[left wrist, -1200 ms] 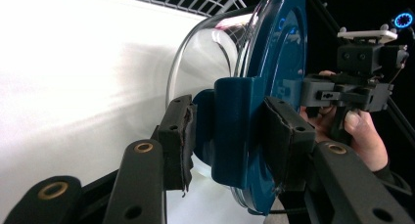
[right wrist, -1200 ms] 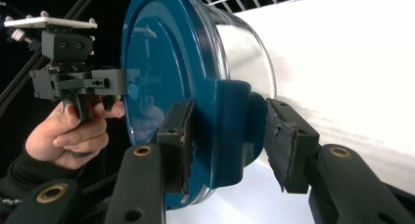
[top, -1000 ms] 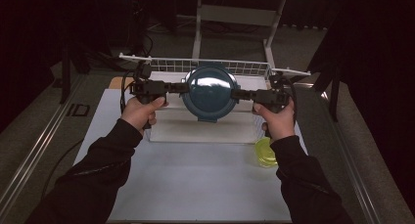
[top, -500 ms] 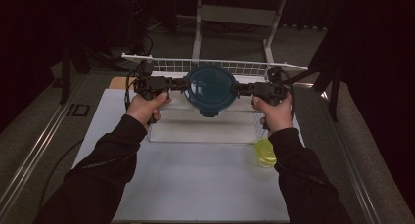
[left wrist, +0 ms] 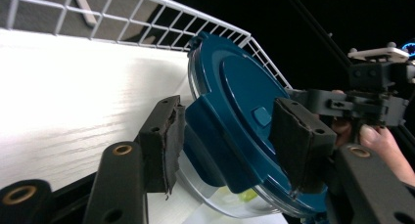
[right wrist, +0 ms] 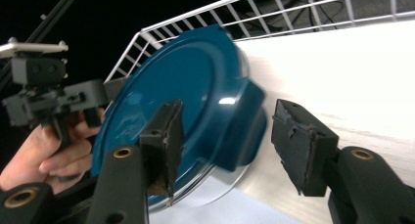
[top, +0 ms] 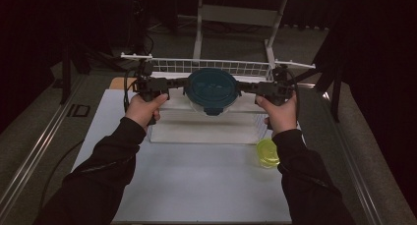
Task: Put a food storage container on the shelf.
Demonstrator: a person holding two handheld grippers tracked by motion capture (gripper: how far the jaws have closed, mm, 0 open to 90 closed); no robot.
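Left gripper (top: 173, 83) sits left of centre in the high view, its jaws reaching rightward to the rim of the container (top: 212, 90); in the left gripper view the left gripper (left wrist: 222, 136) straddles a side latch of the lid, its jaws have just been opening, and daylight shows between the pads and the plastic, so it reads as released with the latch between the jaws. The container holds the upper middle of the high view: a round clear tub under a dark teal lid (left wrist: 235, 116) with a raised central disc, a small square tab and fold-down side latches; something yellow-green shows faintly through the clear wall in the left gripper view. Right gripper (top: 251, 89) comes in from the right of centre; in the right gripper view the right gripper (right wrist: 225, 141) also straddles a latch, jaws have just been opening, one pad well clear of it, so released too. Container rests on a white board (top: 206, 131) with a white wire rack (top: 216, 67) just behind it. A yellow-green cup (top: 268, 153) stands lower right on the pale table (top: 196, 181). Beyond, dark room, grey floor, a white stand (top: 236, 14) at upper centre.
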